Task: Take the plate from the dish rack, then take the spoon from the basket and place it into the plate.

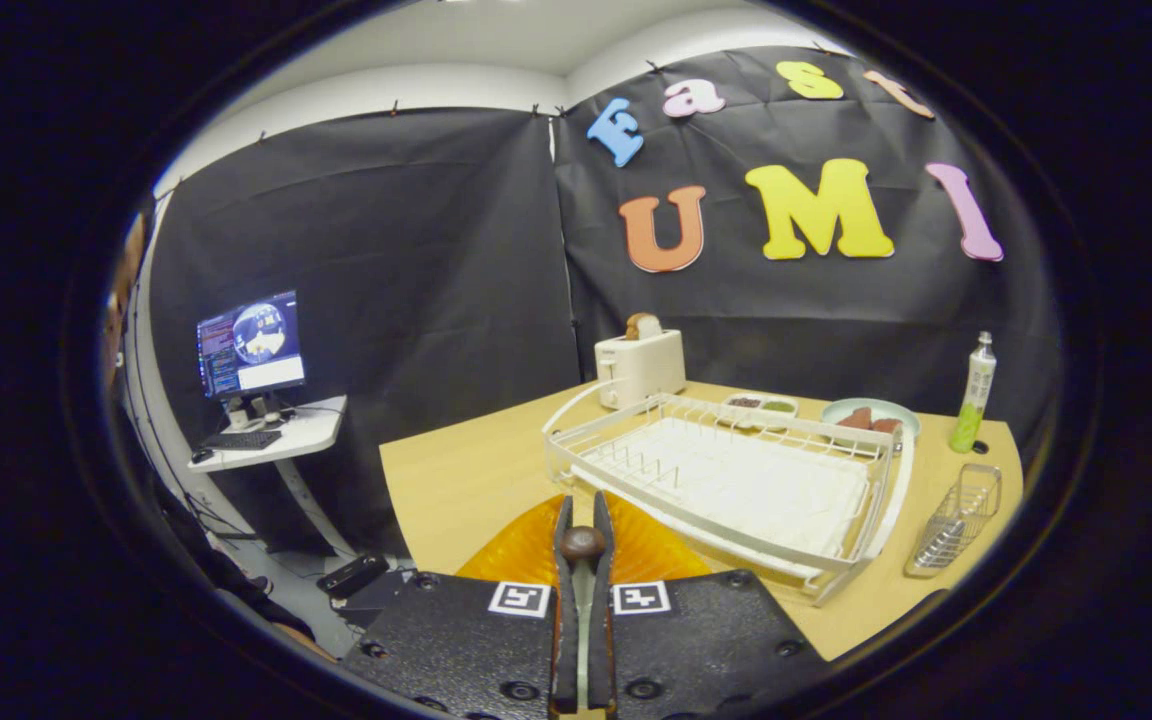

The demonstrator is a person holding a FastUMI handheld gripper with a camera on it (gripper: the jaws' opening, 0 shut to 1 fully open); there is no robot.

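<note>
An orange ribbed plate [526, 548] lies on the wooden table [456, 470], right under my fingers and in front of the white dish rack [736, 480]. My gripper [584, 506] is shut on a spoon [583, 543]. The spoon's brown rounded end sticks up between the fingers, over the plate, and its pale shaft runs back between them. The rack holds nothing. A wire basket [958, 518] stands to the right of the rack and looks empty.
Behind the rack are a white toaster [640, 366] with bread in it, a small two-part sauce dish [760, 405], a teal plate of food [871, 416] and a green bottle [972, 394]. A monitor [250, 343] stands on a side table off to the left.
</note>
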